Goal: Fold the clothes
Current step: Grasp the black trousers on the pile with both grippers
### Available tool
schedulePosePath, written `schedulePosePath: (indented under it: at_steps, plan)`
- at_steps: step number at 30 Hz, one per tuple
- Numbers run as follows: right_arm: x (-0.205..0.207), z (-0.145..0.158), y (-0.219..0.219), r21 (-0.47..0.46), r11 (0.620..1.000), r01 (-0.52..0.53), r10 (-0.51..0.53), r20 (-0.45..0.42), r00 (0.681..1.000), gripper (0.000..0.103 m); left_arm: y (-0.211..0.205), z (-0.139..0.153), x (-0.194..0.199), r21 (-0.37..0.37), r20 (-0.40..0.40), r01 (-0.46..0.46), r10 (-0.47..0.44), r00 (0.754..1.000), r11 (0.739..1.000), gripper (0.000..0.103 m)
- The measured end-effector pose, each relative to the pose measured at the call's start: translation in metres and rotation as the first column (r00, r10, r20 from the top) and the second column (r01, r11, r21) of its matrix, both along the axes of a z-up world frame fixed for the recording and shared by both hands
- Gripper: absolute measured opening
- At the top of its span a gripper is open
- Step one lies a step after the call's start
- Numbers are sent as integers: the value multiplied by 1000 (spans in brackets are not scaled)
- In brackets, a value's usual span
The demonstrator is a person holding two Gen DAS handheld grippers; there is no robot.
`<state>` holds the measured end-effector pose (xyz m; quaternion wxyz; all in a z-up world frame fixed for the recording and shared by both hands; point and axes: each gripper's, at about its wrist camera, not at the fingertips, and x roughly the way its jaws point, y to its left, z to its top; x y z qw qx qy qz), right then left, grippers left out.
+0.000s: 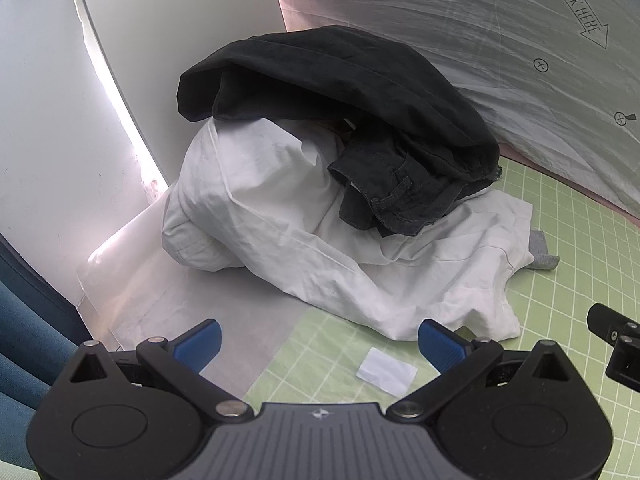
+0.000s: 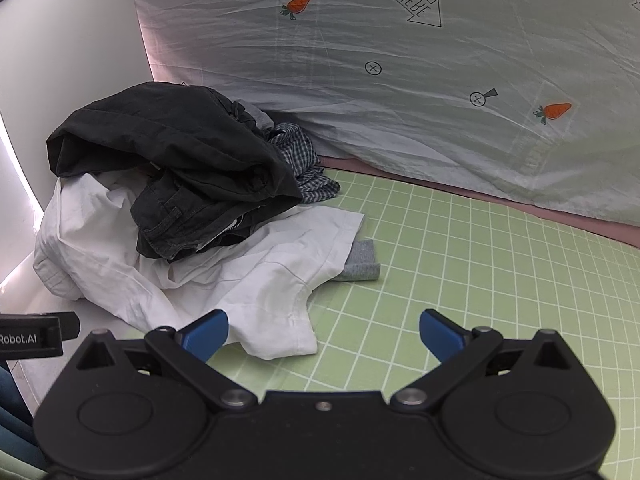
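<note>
The grey cloth [image 2: 362, 265] lies mostly hidden under the white garment [image 2: 256, 276]; the checked fabric [image 2: 306, 160] is largely buried behind the black jeans [image 2: 176, 160].

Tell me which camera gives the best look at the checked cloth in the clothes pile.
The right wrist view. There the checked cloth shows clearly, spilling out from behind the dark trousers at the pile's right side, onto the green mat. In the left wrist view the dark trousers hide it; no checked fabric is visible.

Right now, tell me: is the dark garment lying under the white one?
No. The dark garment sits on top of the white garment.
</note>
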<state>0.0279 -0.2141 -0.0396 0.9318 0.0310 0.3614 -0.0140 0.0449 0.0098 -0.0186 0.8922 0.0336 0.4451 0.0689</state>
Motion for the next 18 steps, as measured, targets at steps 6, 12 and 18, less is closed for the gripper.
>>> schedulePosePath:
  at_steps: [6,12,18]
  plan:
    - [45,-6,6,-28,999,-33,33,0,999,103,9,-2,44,-4,-26,-33,33,999,999,103]
    - [106,-10,13,-49,997,-63,63,-1,998,101,15,-3,100,10,-19,-55,55,998,998,102]
    - [169,-21,20,-56,994,-91,91,-8,996,97,25,-13,165,12,-20,-90,91,996,996,101]
